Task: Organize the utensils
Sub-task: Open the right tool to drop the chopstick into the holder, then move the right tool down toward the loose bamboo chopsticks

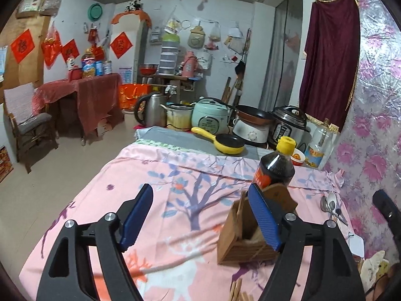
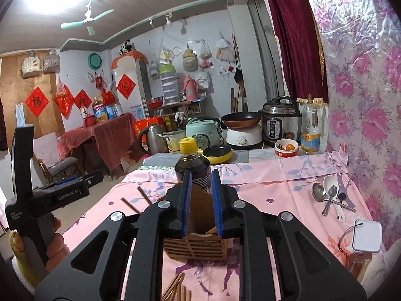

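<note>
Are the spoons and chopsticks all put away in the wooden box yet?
Not yet. Something pale already shows inside the wooden box. Neither tongs hold anything: the left tongs gape open beside it, the right tongs stand slightly apart above it. Left over: loose chopsticks on the pink cloth and the spoons by the wall.

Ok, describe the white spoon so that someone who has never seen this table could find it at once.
Start at the pink floral tablecloth and go to its edge by the flowered foil wall. A small heap of spoons lies there, beyond a white rounded box with a cord. The white spoon is the only one that is not metal, with a broad, deep bowl.
</note>
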A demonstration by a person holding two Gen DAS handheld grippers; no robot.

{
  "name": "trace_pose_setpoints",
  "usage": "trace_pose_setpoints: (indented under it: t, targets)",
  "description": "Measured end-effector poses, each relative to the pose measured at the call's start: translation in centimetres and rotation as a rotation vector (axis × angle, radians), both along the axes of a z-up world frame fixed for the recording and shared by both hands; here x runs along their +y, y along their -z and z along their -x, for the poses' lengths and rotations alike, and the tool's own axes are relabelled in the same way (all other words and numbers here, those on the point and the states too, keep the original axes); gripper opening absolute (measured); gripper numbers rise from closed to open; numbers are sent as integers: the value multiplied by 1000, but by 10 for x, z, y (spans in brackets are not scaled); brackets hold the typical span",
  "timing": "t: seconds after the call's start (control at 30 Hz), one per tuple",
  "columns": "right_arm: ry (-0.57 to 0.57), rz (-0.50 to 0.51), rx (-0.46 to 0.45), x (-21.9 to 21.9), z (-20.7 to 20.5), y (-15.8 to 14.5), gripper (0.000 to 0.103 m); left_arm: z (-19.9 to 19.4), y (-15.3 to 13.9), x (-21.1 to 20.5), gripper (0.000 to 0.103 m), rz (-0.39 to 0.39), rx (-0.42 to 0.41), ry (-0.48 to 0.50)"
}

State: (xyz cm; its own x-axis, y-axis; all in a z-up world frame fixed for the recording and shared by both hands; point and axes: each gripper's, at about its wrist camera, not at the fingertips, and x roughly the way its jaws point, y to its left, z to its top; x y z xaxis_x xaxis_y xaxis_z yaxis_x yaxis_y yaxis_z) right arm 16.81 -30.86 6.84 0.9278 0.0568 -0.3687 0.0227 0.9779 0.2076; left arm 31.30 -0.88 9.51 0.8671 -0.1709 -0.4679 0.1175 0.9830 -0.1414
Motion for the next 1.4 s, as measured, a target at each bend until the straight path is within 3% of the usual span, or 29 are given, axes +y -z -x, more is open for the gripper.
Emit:
trace_pose_setpoints:
  t: [0.3, 0.47, 0.6, 0.73, 0.9, 1.27, 1.4]
  targets:
    - [-9, -25, -57, 12, 64, -21, 26, 75, -7, 18, 86, -17, -42, -35]
    - [-6, -47, -112, 20, 121, -33, 44, 134, -10, 28, 91, -29, -86, -58]
    - [-12, -49, -145, 26, 164, -37, 48, 178, -9, 38, 96, -28, -106, -70]
    - [-7, -27, -183, 30, 206, -27, 60, 218, 7, 47, 97, -13, -115, -84]
    - [10, -26, -137, 27, 224, 6, 62, 228, 50, 51, 97, -29, -29, -88]
    - [51, -63, 153, 6, 197, 115, 62, 204, 175, 52, 97, -108, 243, -90]
    - [50, -52, 247, 9, 190, 153, 62, 200, 204, 41, 97, -160, 292, -59]
